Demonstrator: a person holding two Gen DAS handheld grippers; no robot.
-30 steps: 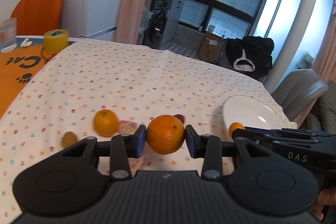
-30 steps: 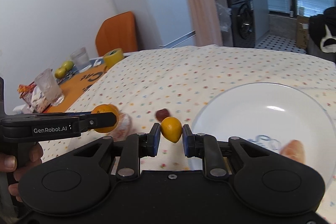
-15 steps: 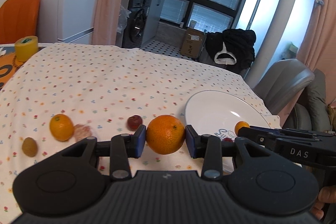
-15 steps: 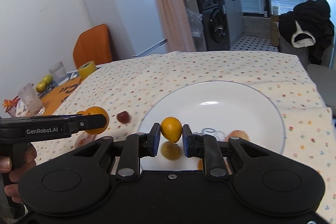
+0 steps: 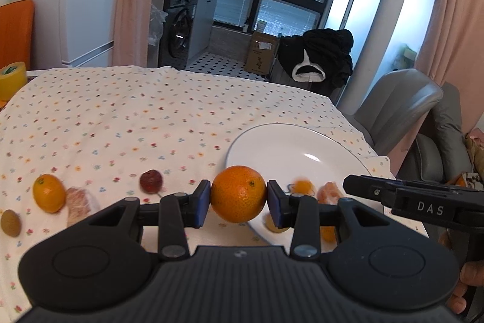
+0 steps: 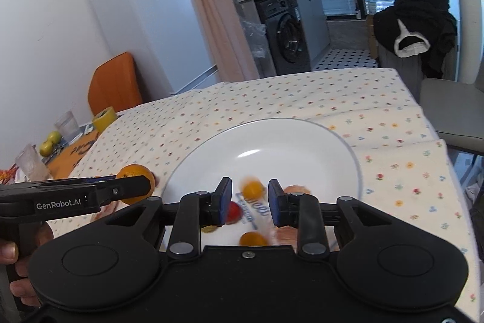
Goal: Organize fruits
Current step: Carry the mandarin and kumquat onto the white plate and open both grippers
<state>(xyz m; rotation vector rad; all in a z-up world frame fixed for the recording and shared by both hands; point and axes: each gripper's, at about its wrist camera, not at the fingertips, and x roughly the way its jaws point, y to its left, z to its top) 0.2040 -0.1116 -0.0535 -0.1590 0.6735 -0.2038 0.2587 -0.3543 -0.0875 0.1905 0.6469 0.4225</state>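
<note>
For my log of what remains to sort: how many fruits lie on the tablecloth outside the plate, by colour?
Orange fruit: 1
Dark red fruit: 1
Brown fruit: 1
Pale pink piece, blurred: 1
Total: 4
Not counted: the large orange held in the left gripper.

Both wrist cams sit low and close over the floral-clothed table (image 5: 151, 111), sharing the round white ceramic plate (image 5: 302, 141) (image 6: 302, 141).
</note>
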